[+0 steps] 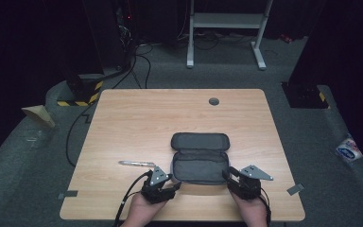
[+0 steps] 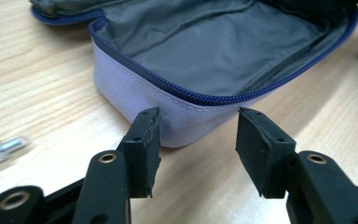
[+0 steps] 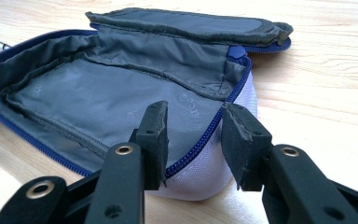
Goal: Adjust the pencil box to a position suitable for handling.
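Note:
A grey pouch [image 1: 199, 163] with a blue zip lies open near the table's front edge, its lid [image 1: 200, 141] folded back away from me. Its inside shows bare grey lining [image 2: 214, 51]. My left gripper [image 1: 176, 185] is at the pouch's near left corner. In the left gripper view its jaws [image 2: 196, 126] stand apart on either side of that pale corner, without pressing on it. My right gripper [image 1: 227, 174] is at the near right corner. Its jaws [image 3: 195, 135] straddle the zip rim of the pouch [image 3: 98, 98], one over the lining and one outside, and the rim is not pinched.
A silvery pen [image 1: 136, 163] lies on the wooden table [image 1: 137, 113] just left of the pouch, and also shows blurred in the left gripper view [image 2: 0, 151]. A grey cable hole [image 1: 213, 101] sits near the far edge. Bits of grey tape [image 1: 295, 188] mark the front corners.

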Motion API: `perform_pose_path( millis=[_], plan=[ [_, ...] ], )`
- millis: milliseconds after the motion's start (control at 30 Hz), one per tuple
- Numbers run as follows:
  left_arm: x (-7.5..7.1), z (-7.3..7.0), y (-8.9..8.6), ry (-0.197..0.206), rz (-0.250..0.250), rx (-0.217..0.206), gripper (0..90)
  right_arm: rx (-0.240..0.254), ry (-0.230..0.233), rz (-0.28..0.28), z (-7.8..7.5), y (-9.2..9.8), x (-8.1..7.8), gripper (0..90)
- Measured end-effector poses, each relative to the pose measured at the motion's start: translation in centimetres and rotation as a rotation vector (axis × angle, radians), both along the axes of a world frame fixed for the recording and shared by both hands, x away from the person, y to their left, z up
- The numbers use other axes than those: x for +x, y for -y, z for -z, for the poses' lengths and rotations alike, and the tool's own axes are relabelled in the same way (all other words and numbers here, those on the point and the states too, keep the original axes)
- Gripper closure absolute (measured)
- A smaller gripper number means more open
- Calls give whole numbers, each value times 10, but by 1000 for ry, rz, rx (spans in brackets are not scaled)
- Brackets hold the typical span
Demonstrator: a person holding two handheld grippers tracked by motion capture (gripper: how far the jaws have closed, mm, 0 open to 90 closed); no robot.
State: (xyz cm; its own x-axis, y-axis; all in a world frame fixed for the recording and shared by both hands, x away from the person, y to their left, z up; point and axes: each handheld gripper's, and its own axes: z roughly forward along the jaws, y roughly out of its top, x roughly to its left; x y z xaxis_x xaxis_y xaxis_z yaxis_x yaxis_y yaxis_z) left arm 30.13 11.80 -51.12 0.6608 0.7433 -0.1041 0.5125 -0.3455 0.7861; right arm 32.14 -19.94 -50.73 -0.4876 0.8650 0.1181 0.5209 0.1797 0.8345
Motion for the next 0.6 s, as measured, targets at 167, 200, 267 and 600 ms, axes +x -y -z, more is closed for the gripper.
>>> perform_pose_path(
  millis=[167,200,267,600],
  plan=[
    [-5,-1,4,3,27,6,516,0,1,-2,4,3,7,631],
    [-6,-1,4,3,22,1,519,3,1,1,4,3,8,631],
    [-5,-3,1,10,11,6,521,2,3,-5,4,1,10,631],
    [-4,-11,-17,9,-40,-26,537,14,4,-43,3,-13,10,600]
  ],
)
